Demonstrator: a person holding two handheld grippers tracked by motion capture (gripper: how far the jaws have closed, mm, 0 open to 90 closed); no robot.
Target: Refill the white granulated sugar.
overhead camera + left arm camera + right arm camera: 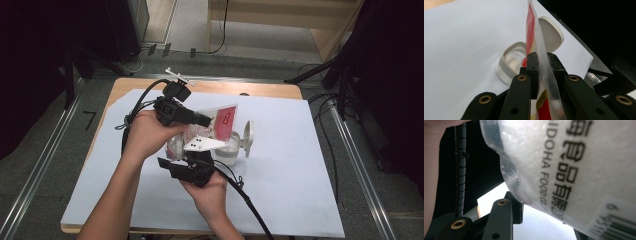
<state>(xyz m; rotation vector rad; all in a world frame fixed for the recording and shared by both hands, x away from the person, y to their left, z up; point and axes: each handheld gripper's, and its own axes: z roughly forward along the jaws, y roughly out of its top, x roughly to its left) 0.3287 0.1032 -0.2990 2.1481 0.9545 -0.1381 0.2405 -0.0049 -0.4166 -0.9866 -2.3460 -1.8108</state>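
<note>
A see-through bag with a red printed front hangs tilted over an open white container whose hinged lid stands up at its right. My left gripper is shut on the bag's upper edge; in the left gripper view the jaws pinch the film of the bag above the container. My right gripper comes from below and is shut on the bag's lower end. In the right gripper view the bag, full of white grains and printed in black, bulges between the jaws and hides the right one.
A large white sheet covers most of the wooden table. Cables trail from both grippers toward the near edge. Dark stands and floor rails flank the table on both sides.
</note>
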